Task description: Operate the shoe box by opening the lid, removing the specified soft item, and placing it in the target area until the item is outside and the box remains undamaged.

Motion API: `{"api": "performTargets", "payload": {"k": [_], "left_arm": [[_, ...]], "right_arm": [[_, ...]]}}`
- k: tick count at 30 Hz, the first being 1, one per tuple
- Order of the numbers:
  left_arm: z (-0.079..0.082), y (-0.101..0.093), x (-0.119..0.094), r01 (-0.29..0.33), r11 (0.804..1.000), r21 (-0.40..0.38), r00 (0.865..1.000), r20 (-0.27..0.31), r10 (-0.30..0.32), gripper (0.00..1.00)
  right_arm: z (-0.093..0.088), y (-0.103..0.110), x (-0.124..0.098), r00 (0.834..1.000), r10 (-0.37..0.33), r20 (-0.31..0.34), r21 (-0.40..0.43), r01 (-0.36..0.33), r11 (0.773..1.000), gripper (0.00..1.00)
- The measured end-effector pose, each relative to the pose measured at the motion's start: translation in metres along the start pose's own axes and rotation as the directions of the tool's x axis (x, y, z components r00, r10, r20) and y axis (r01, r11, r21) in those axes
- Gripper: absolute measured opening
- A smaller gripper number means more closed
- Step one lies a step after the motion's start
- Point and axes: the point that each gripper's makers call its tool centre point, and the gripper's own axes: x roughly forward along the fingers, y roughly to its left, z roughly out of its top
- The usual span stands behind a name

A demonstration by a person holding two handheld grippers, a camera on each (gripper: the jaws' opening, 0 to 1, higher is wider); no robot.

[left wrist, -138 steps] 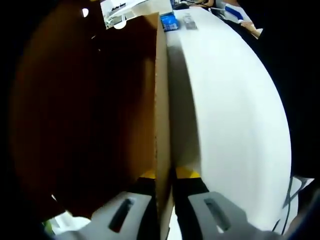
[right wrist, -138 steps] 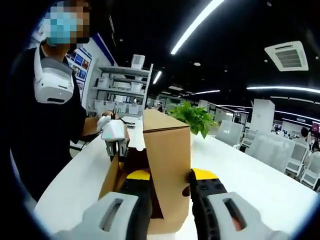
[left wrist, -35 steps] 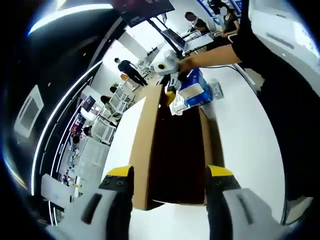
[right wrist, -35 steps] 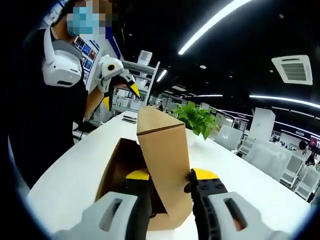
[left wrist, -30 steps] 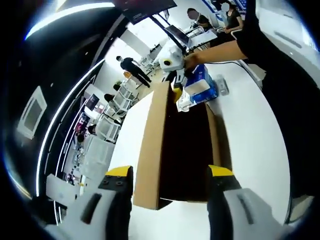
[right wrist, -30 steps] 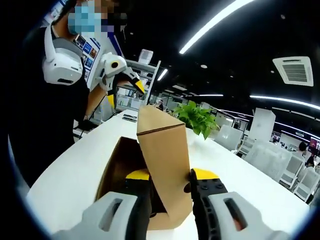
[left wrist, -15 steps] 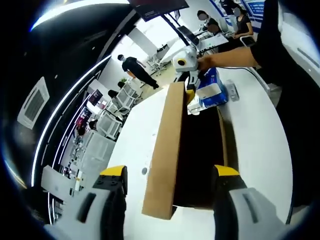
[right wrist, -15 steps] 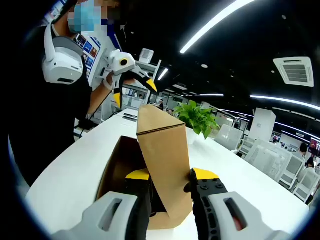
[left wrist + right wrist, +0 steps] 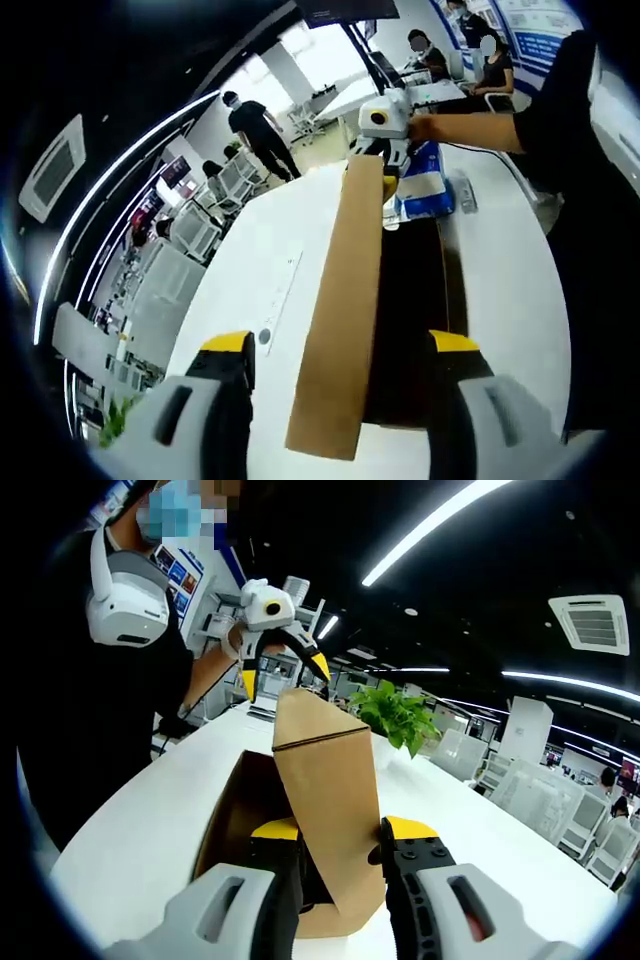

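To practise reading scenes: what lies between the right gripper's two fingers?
In the right gripper view, the raised cardboard lid of the shoe box stands between the fingers.

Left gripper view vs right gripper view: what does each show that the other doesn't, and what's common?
Left gripper view: a blue pack on the white table beyond the box, and rows of white chairs.

Right gripper view: a green plant behind the box, and a shelving unit.

Both: the brown cardboard box with its lid raised, the right gripper shut on the lid, the left gripper open above the box.
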Motion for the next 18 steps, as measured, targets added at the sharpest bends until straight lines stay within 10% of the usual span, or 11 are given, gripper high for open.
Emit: {"api": "performTargets", "payload": {"k": [18], "left_arm": [[-0.014,0.003,0.016,0.043,0.998,-0.046,0.997,-0.058,-0.046,0.66]], "right_arm": [[-0.002,0.003,0.0,1.0,0.005,-0.014,0.003,-0.005,1.0,0.3]]}}
